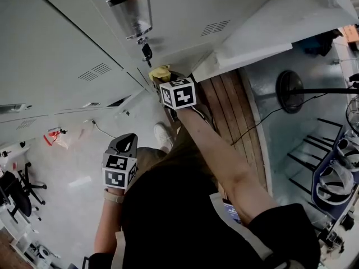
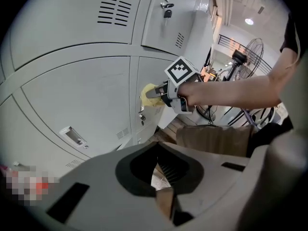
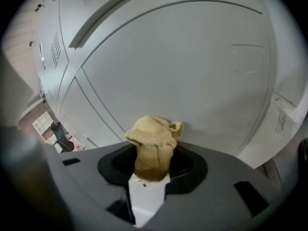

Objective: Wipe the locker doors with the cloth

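Yellow cloth [image 3: 153,146] sits bunched and clamped in the jaws of the right gripper [image 3: 150,177], its loose end pressed against a grey locker door [image 3: 192,57]. The left gripper [image 2: 163,189] hangs down by the person's side, jaws together on nothing. From where I stand, the worry is the grip. Only a wad of the cloth is pinched, so drag across the metal could tug it loose. A lock [image 2: 142,117] sits just below the cloth. A downward stroke might snag the weave on it, or let bare jaws scrape the paint.
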`<act>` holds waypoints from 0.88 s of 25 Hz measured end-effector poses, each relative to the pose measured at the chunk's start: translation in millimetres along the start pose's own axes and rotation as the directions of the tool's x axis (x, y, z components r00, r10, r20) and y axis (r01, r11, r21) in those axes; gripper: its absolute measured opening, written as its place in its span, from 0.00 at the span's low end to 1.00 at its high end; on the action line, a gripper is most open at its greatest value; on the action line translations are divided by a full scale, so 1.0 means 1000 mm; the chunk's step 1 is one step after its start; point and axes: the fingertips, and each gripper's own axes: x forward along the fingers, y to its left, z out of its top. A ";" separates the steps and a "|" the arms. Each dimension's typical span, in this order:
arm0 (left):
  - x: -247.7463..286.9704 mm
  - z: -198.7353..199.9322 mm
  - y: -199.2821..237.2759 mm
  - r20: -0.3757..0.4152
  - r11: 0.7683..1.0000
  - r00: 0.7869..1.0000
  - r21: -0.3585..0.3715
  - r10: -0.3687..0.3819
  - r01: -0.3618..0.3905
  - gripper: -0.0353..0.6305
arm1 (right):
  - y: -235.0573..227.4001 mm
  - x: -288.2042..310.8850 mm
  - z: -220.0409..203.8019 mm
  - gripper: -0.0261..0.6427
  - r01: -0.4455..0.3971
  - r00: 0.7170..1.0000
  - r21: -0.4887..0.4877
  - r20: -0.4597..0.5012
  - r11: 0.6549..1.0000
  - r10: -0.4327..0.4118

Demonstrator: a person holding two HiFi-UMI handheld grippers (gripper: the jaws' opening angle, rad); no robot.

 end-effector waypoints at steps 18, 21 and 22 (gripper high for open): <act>-0.004 -0.036 0.020 -0.117 0.994 0.988 -0.032 0.098 -0.102 0.07 | 0.055 0.032 -0.017 0.28 -0.113 0.993 -0.035 -0.032 0.993 0.112; -0.002 -0.039 0.020 -0.132 0.994 0.987 -0.032 0.096 -0.101 0.07 | 0.054 0.038 -0.023 0.28 -0.117 0.992 -0.036 -0.047 0.993 0.115; -0.002 -0.039 0.019 -0.134 0.995 0.987 -0.032 0.093 -0.098 0.07 | 0.053 0.040 -0.025 0.28 -0.118 0.992 -0.033 -0.053 0.992 0.116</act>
